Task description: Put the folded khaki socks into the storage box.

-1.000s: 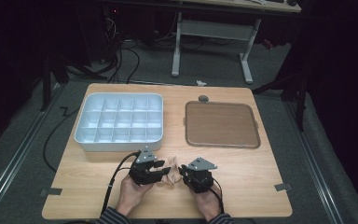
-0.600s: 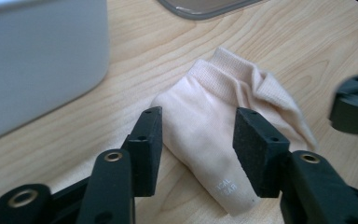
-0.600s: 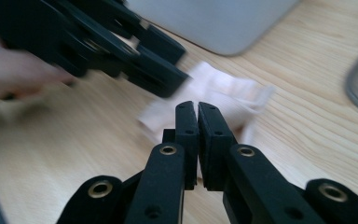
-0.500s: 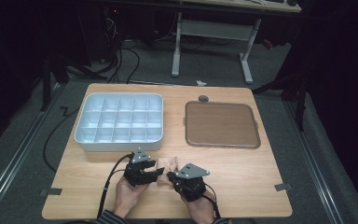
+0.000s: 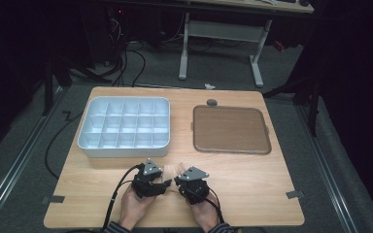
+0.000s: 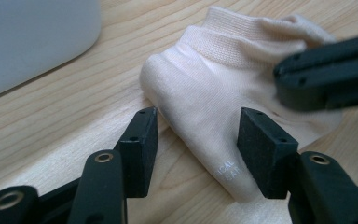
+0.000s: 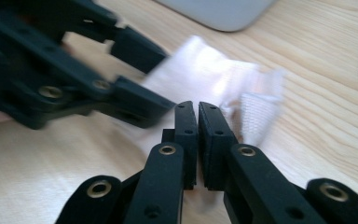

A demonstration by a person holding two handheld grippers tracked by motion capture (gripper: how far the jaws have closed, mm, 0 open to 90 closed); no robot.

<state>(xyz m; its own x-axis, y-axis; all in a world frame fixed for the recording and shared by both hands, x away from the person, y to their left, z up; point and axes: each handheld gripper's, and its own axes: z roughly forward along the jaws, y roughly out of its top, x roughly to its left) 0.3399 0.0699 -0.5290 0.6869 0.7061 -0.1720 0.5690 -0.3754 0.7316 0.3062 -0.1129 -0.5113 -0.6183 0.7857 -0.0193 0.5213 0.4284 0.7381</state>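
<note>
A pale cream sock [image 6: 223, 93] lies folded on the wooden table [image 5: 252, 179] near its front edge, between the two grippers [image 5: 174, 170]. My left gripper [image 6: 196, 135] is open, and its pads straddle the sock's folded side close above the wood. My right gripper [image 7: 196, 106] is shut, jaws pressed together at the sock's [image 7: 205, 74] edge, apparently pinching the fabric. In the high view the left gripper [image 5: 166, 185] and the right gripper [image 5: 178, 182] point at each other, tips almost meeting. The right gripper's jaws [image 6: 279, 79] reach over the sock from the right.
A white tray with several compartments [image 5: 121, 151] stands just behind the grippers at the left. A flat brown tray [image 5: 230, 130] lies at the back right, with a small dark round thing [image 5: 211, 102] behind it. Desk legs and cables lie beyond the table.
My right gripper has slid left, closing up on the left gripper. The left gripper has shifted slightly left and toward the person.
</note>
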